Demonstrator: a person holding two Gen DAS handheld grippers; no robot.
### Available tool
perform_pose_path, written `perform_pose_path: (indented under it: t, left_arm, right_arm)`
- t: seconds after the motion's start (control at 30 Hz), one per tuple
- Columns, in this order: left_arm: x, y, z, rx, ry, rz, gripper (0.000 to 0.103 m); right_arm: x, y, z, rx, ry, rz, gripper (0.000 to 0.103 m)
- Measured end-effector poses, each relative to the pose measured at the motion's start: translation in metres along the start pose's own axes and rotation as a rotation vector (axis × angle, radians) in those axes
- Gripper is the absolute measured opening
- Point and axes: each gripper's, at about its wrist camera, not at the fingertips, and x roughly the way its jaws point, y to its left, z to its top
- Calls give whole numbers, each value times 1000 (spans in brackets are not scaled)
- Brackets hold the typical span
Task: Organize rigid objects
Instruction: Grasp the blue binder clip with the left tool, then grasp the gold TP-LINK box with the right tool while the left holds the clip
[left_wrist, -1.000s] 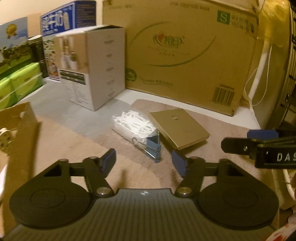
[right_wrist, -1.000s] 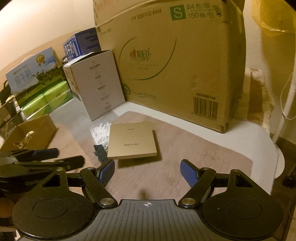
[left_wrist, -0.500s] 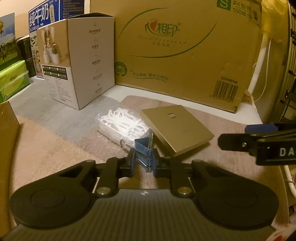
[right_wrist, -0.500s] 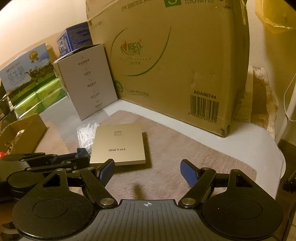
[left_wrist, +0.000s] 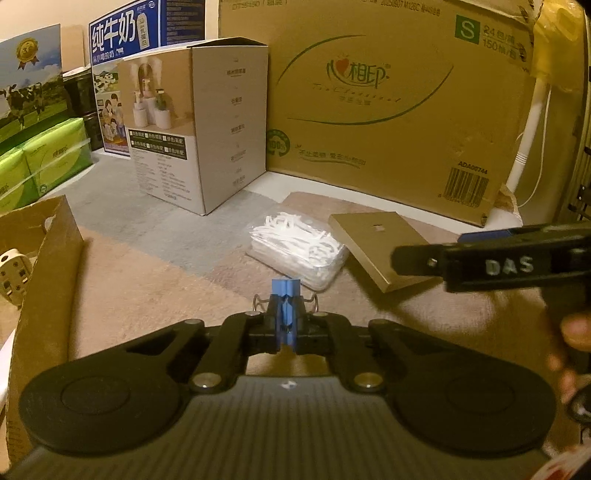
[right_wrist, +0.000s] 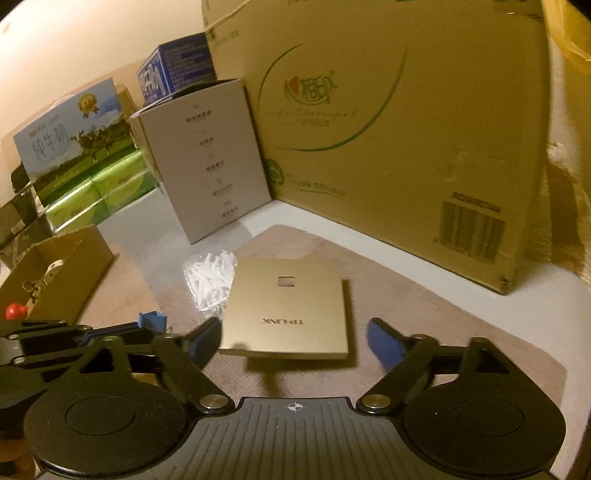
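Note:
My left gripper (left_wrist: 285, 325) is shut on a blue binder clip (left_wrist: 285, 291) and holds it just above the brown mat; the clip also shows in the right wrist view (right_wrist: 151, 320). A clear bag of white plastic picks (left_wrist: 297, 245) lies just beyond it. A flat gold TP-LINK box (right_wrist: 288, 310) lies on the mat right of the bag. My right gripper (right_wrist: 295, 341) is open, its fingers either side of the gold box's near edge. It shows from the side in the left wrist view (left_wrist: 424, 258).
An open cardboard box (left_wrist: 48, 266) with small items stands at the left. A grey carton (left_wrist: 207, 129) and a large brown carton (left_wrist: 388, 103) stand behind. Green tissue packs (left_wrist: 40, 166) and milk cartons sit far left. A white pole (left_wrist: 524, 147) rises at the right.
My left gripper moved forward, closed on the blue binder clip and lifted it back off the mat. My right gripper moved forward, up to the gold box.

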Motion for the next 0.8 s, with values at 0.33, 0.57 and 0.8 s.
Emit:
perform_pose_path:
  t: [0.33,0.57,0.8]
  left_arm:
    - [1,-4,-12,22,-7,-2,18]
    - [11,-5,-13,25,-9,22,42]
    - [17,-2,-9,32,-14,13,41]
  right_arm:
    - [42,0,11,6,92,-14,94]
    - [47,-3,11,16,104,-7,86]
    - [37,-1,6,3,74,-27,85]
